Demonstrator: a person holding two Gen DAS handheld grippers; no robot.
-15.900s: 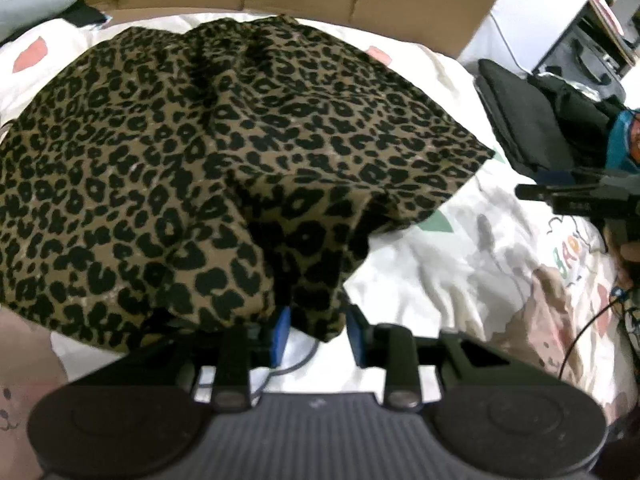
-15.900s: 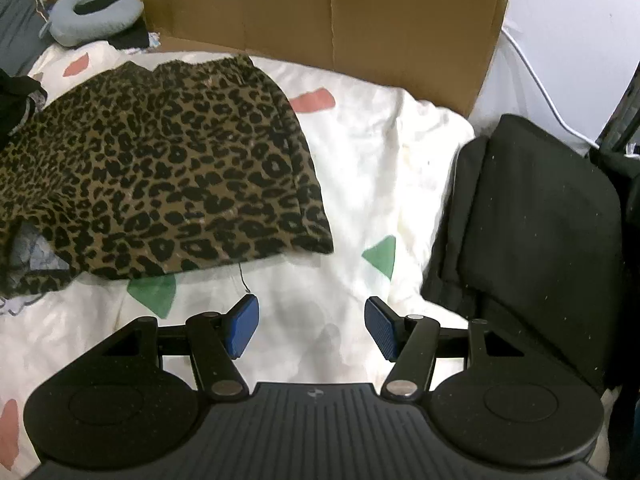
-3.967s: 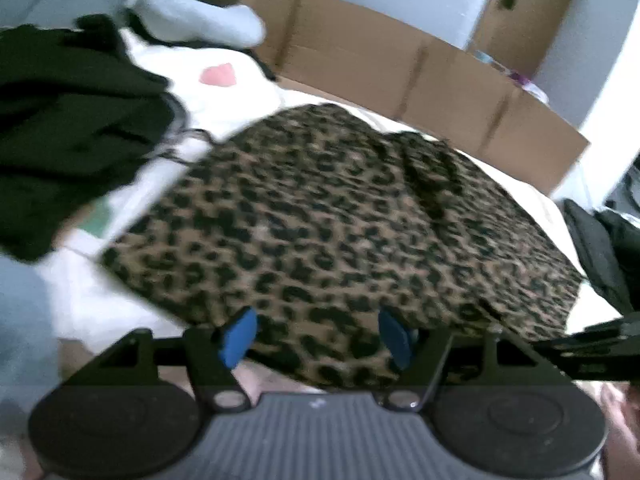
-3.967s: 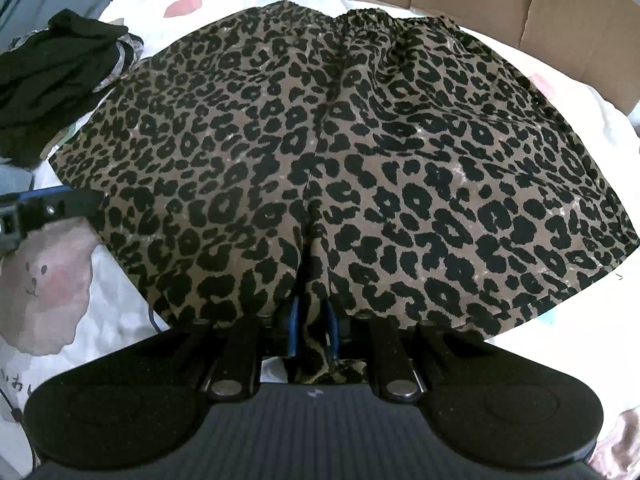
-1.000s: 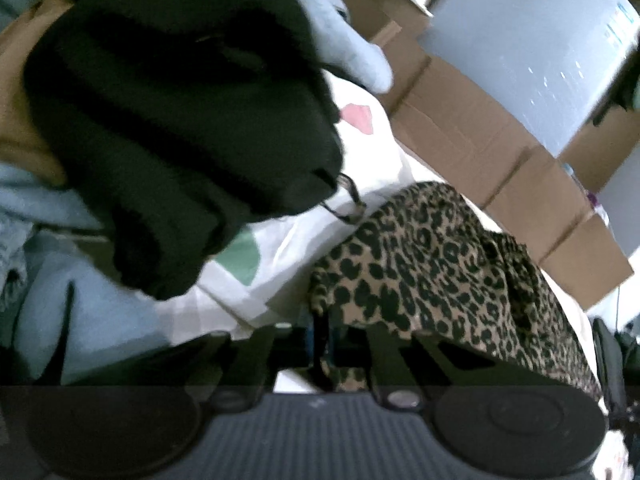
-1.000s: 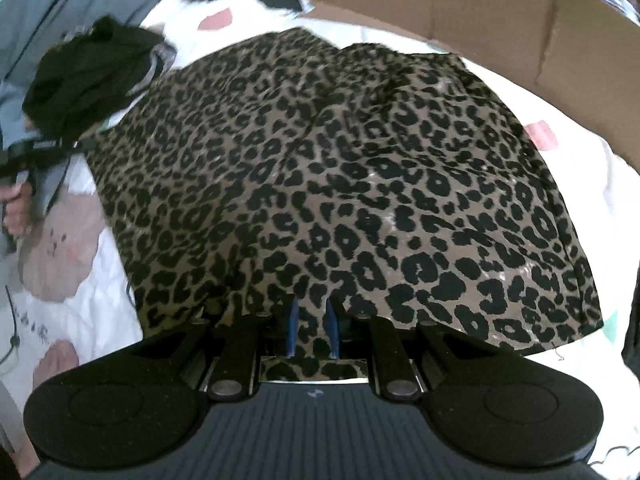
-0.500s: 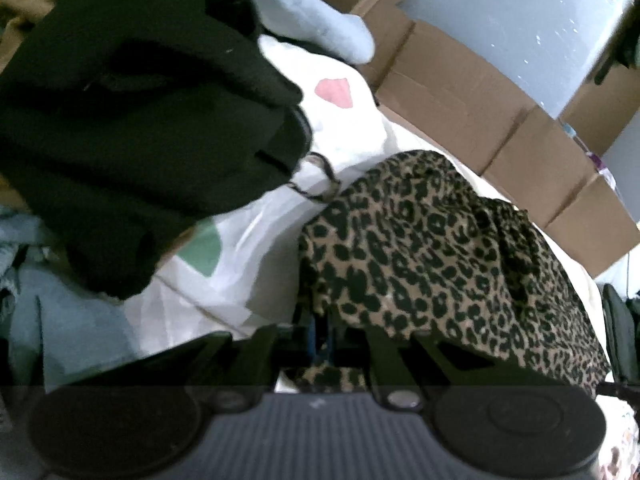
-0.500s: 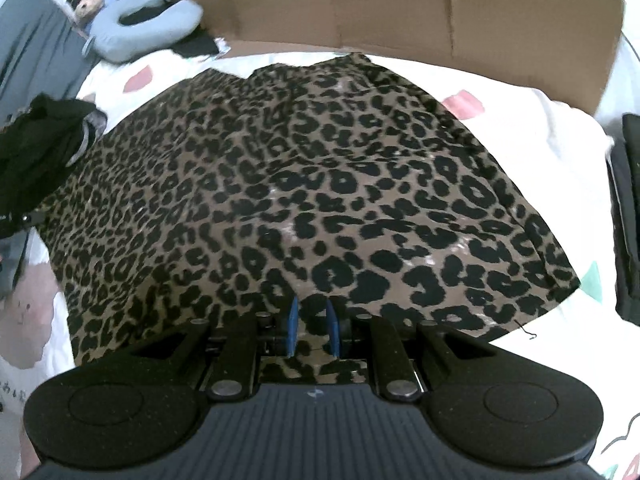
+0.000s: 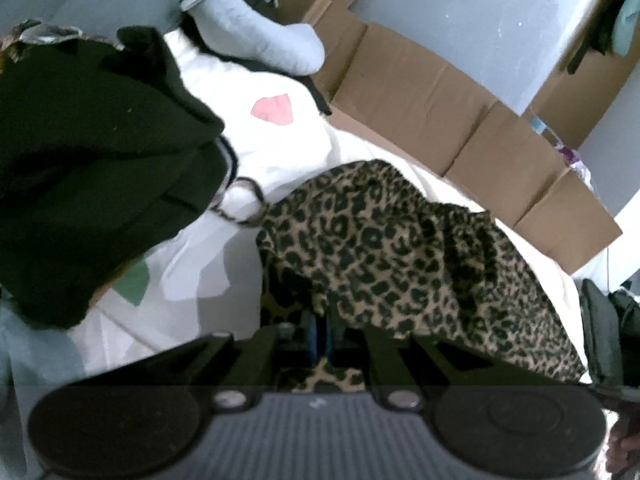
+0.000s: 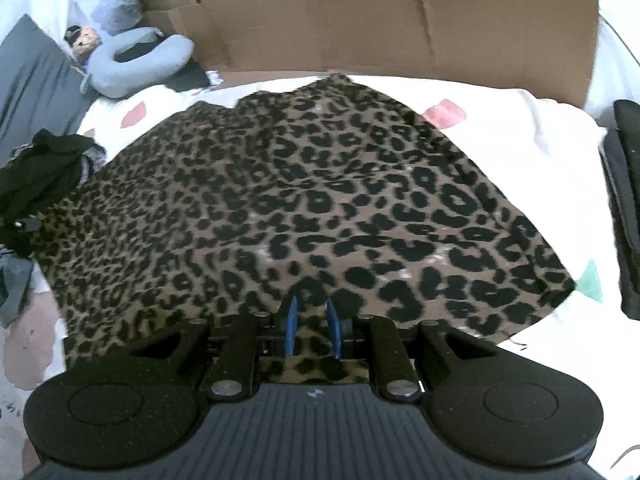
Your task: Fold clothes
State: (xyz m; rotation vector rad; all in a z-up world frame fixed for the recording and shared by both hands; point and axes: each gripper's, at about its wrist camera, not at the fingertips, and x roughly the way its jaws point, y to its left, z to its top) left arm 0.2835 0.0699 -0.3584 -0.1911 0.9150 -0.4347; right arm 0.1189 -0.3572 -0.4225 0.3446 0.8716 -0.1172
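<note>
A leopard-print garment (image 10: 304,200) lies spread on the white patterned bed sheet (image 10: 520,128). It also shows in the left wrist view (image 9: 400,248), where its near-left corner is lifted and bunched. My left gripper (image 9: 319,334) is shut on that corner. My right gripper (image 10: 311,330) is shut on the garment's near hem, with cloth pinched between the blue pads (image 10: 291,326). Both grips hold the near edge, left and right of each other.
A pile of black clothes (image 9: 88,176) lies left of the garment, also seen in the right wrist view (image 10: 40,172). A grey neck pillow (image 10: 136,64) and cardboard panels (image 10: 400,20) stand at the far edge. A black bag (image 10: 626,200) lies on the right.
Both grippers stay shut on the garment. The left one has lifted its corner and swung right, away from the black pile. The right one has moved forward with the hem.
</note>
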